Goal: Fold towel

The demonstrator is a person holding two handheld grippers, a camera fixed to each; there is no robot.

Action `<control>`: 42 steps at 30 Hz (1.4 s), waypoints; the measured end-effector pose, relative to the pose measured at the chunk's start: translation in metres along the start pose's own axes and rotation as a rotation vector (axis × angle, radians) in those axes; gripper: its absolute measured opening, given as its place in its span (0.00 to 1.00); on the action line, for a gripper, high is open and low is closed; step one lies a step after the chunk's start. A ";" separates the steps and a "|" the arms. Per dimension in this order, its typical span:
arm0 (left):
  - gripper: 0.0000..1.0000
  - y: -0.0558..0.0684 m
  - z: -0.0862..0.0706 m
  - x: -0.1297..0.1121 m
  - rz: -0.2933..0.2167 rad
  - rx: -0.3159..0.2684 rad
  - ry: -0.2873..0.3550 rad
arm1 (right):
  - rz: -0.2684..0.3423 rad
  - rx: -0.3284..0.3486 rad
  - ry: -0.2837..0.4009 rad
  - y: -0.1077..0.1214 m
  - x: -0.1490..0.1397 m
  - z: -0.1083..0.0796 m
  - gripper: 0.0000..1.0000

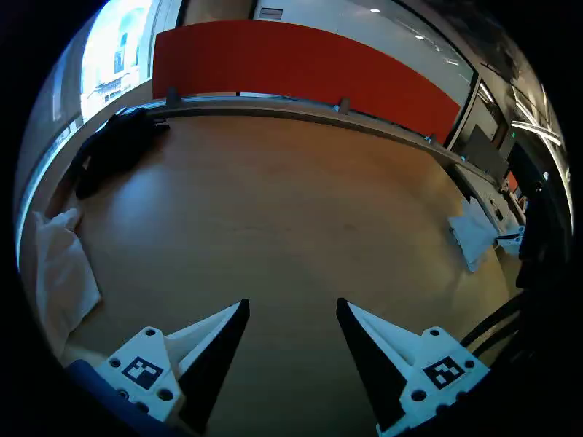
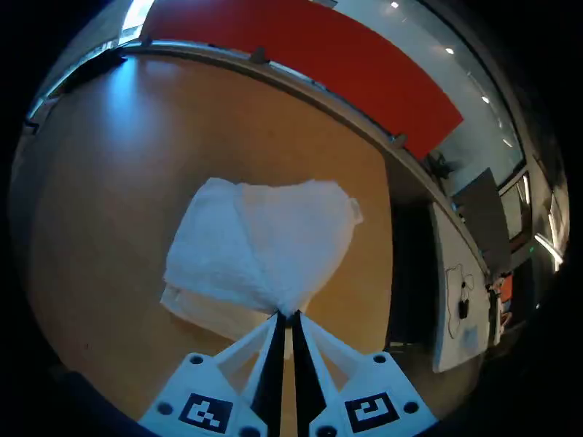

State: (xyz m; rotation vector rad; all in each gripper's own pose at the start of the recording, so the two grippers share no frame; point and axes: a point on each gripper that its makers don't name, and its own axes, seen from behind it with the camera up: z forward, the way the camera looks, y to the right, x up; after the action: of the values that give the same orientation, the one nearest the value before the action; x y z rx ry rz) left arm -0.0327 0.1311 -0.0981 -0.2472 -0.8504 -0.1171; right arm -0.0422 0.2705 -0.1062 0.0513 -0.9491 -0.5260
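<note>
In the right gripper view a white towel (image 2: 270,240) lies partly folded on the wooden table (image 2: 109,182), one layer drawn up over the others. My right gripper (image 2: 286,315) is shut on the towel's near corner, where the cloth bunches to a point between the fingertips. In the left gripper view my left gripper (image 1: 291,309) hangs open over bare table (image 1: 277,204) with nothing between its fingers. A white towel (image 1: 474,233) shows far off at the right edge of that view.
Another white cloth (image 1: 62,280) lies at the table's left edge. A black bundle (image 1: 116,146) sits at the far left corner. A red wall panel (image 1: 306,65) runs behind the table's far rail. A desk with a screen (image 2: 484,218) stands to the right.
</note>
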 end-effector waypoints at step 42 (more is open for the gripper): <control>0.88 -0.008 -0.006 -0.004 -0.001 0.017 -0.005 | 0.127 -0.018 -0.048 -0.024 -0.045 0.004 0.62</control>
State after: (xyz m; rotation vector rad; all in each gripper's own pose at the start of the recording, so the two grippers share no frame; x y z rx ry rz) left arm -0.0322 0.1220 -0.1038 -0.2310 -0.8562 -0.1097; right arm -0.0763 0.2708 -0.1447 -0.0380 -0.9871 -0.4198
